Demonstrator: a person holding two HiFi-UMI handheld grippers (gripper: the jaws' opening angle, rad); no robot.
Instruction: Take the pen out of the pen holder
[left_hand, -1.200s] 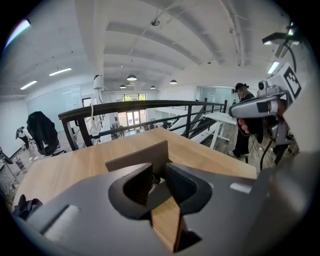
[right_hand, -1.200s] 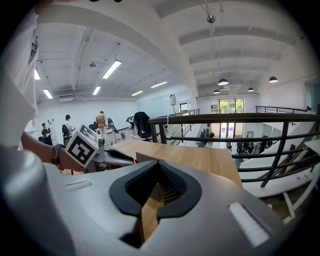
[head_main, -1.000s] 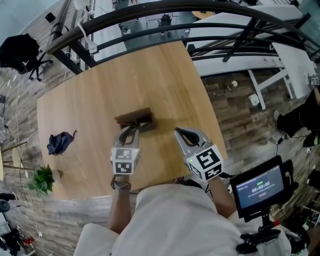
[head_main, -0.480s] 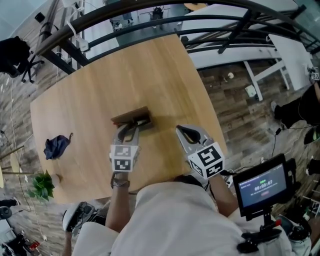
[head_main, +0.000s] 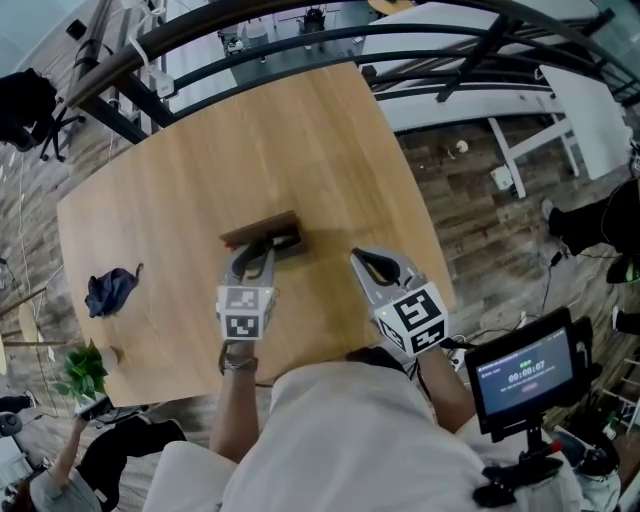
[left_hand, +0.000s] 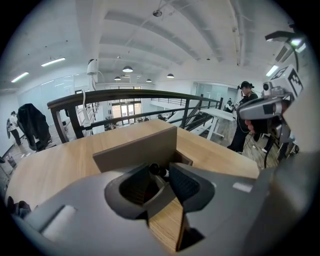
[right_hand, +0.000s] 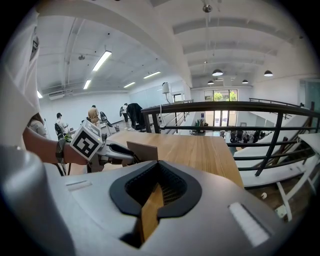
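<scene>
The brown wooden pen holder (head_main: 262, 231) lies on the table (head_main: 180, 180), its open side toward me. In the left gripper view the holder (left_hand: 135, 150) fills the middle, and the dark end of the pen (left_hand: 159, 171) shows inside it. My left gripper (head_main: 257, 251) reaches into the holder's mouth. Its jaws (left_hand: 166, 178) have just been opening and stand slightly apart, with the pen's end just past their tips and not pressed. My right gripper (head_main: 356, 261) hovers to the right of the holder, jaws (right_hand: 159, 184) together with nothing in them.
A dark blue cloth (head_main: 108, 290) lies at the table's left and a small green plant (head_main: 82, 365) at its near left corner. A black railing (head_main: 300, 40) runs behind the table. A monitor (head_main: 520, 372) stands at lower right. A person (head_main: 50, 485) is on the floor at lower left.
Both grippers stay where they were. The view has shifted slightly. A person has come into view on the floor at lower left.
</scene>
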